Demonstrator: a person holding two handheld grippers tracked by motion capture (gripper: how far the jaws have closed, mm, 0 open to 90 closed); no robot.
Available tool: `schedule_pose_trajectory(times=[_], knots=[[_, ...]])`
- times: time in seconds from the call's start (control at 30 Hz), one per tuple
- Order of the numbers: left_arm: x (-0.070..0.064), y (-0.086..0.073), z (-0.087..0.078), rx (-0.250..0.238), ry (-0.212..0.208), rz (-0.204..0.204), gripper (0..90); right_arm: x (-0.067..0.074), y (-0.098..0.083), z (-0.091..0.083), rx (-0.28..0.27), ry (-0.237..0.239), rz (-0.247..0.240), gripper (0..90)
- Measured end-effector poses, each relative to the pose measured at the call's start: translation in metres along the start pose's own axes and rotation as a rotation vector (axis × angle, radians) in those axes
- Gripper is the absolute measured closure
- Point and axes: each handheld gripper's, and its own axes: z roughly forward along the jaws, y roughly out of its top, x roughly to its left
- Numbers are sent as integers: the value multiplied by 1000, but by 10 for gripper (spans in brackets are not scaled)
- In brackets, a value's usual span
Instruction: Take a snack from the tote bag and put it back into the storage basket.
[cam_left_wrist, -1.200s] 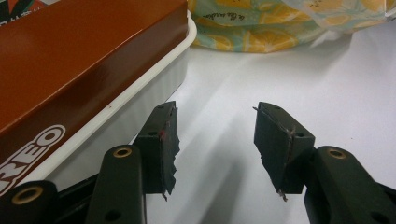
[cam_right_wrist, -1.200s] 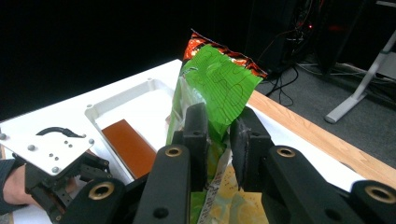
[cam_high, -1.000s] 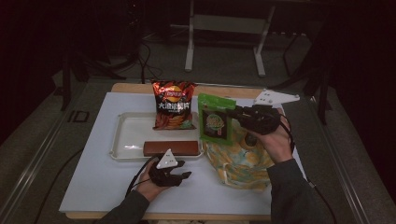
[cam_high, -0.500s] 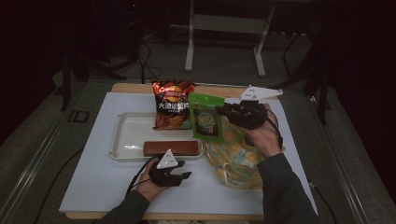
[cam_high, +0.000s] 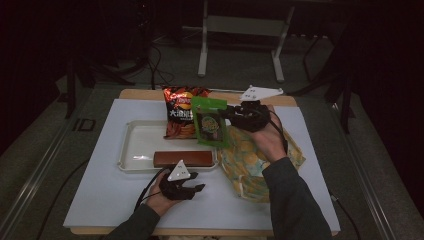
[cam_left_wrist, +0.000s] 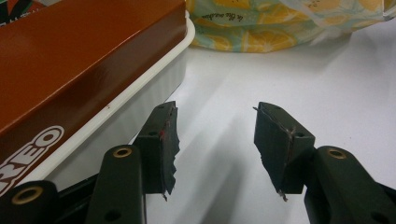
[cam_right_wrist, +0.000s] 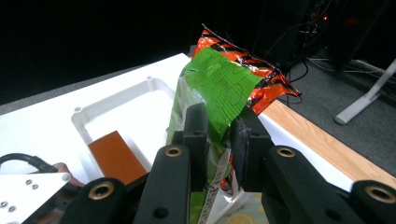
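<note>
The flat green crinkled-foil snack packet (cam_high: 211, 127) is being carried across, clamped upright between the closed-in jaws of the right gripper (cam_right_wrist: 219, 135), and compared with a second ago it is being brought leftward, toward nine o'clock. It was hanging over the yellow lemon-print plastic bag (cam_high: 260, 160) then; now it is being held at the right rim of the shallow white plastic tray (cam_high: 131, 150), overlapping the red and orange crisp bag (cam_high: 181, 111) that is standing at the tray's twelve o'clock edge. That shift is being read as delivery under way: the packet is judged to be headed into the tray, with release not yet made. The long brown cardboard biscuit box (cam_high: 182, 158) is already lying along the tray's six o'clock side (one item in, by the look of it). The left gripper (cam_left_wrist: 215, 140) is being kept parked on the white tabletop (cam_high: 100, 200) at the box's six o'clock, jaws parted around half-way, nothing between them.
</note>
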Motion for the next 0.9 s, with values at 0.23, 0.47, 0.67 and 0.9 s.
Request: schedule_pose_trajectory(times=[0.23,0.47,0.67,0.9], knots=[[0,0,0,1,-1,3,488,3,-1,17,17,-16,-7,774],[0,0,0,0,-2,3,488,3,-3,36,33,-17,-4,774],[0,0,0,-1,-2,3,488,5,-4,56,69,-32,-7,773],[0,0,-1,-4,-5,1,488,6,-6,77,95,-54,9,773]])
